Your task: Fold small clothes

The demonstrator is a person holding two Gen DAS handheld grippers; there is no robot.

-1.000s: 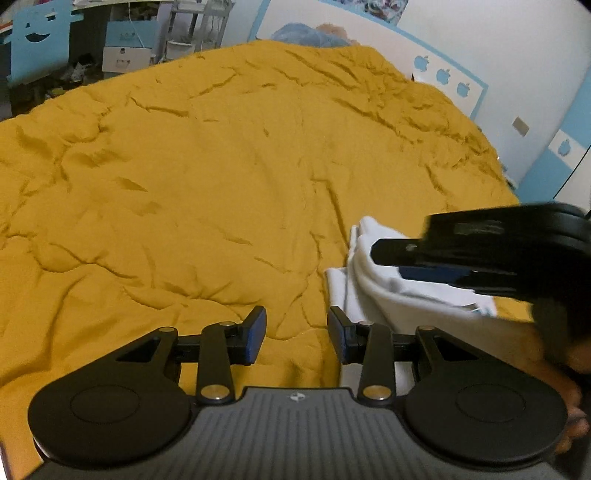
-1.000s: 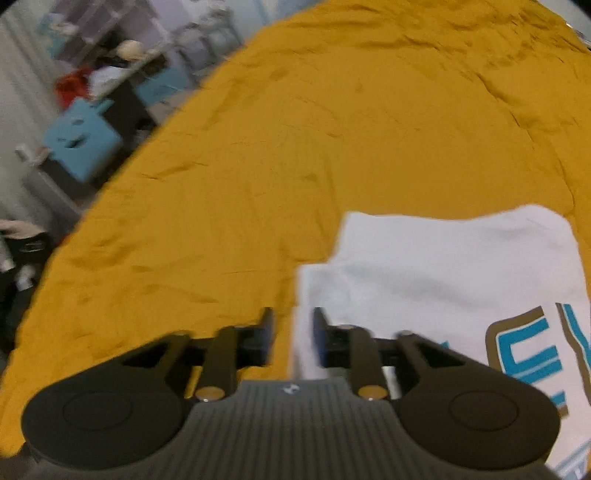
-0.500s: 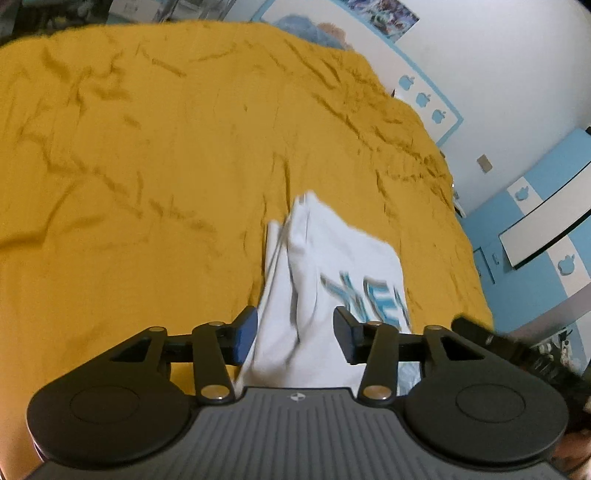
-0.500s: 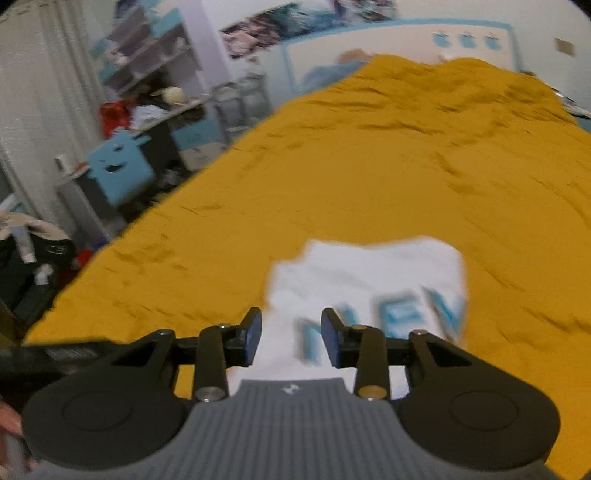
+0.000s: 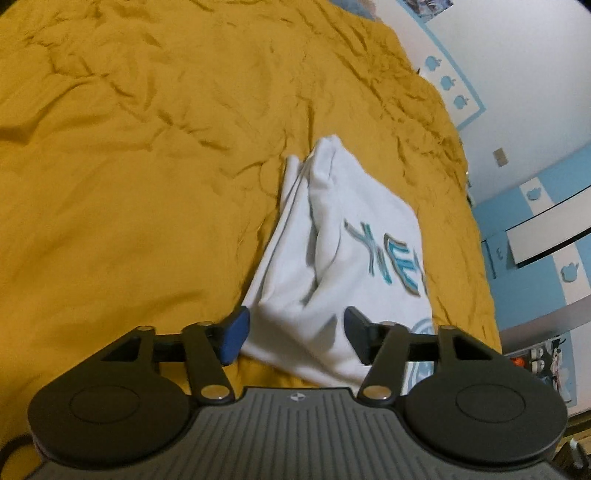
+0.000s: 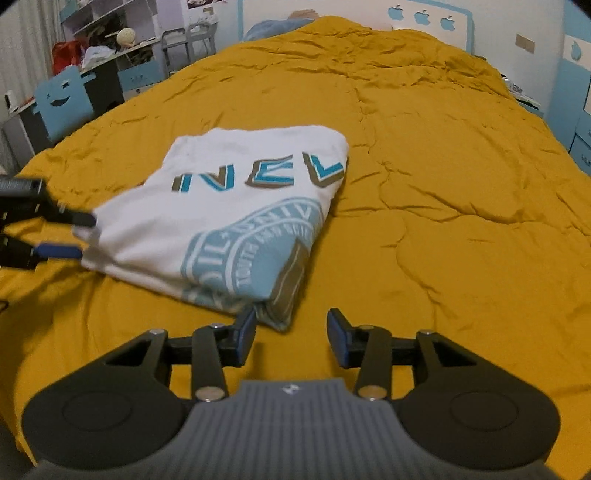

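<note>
Since the folded shirt (image 6: 236,206) lies soft and light near the bed's (image 6: 443,184) front-left corner, corners suit gripping; left gripper (image 5: 293,334) is closing around one, unpinched; right gripper (image 6: 291,338) is opening, empty.

One folded white T-shirt (image 6: 236,206) lies on one bed with a mustard cover (image 6: 424,155). Two tools show: the left tool (image 5: 293,334) and right tool (image 6: 291,338). Three apple cutouts (image 6: 421,16) mark the far wall.

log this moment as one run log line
shirt: folded on bed cover | left gripper: closing around shirt corner | right gripper: opening, nothing held
</note>
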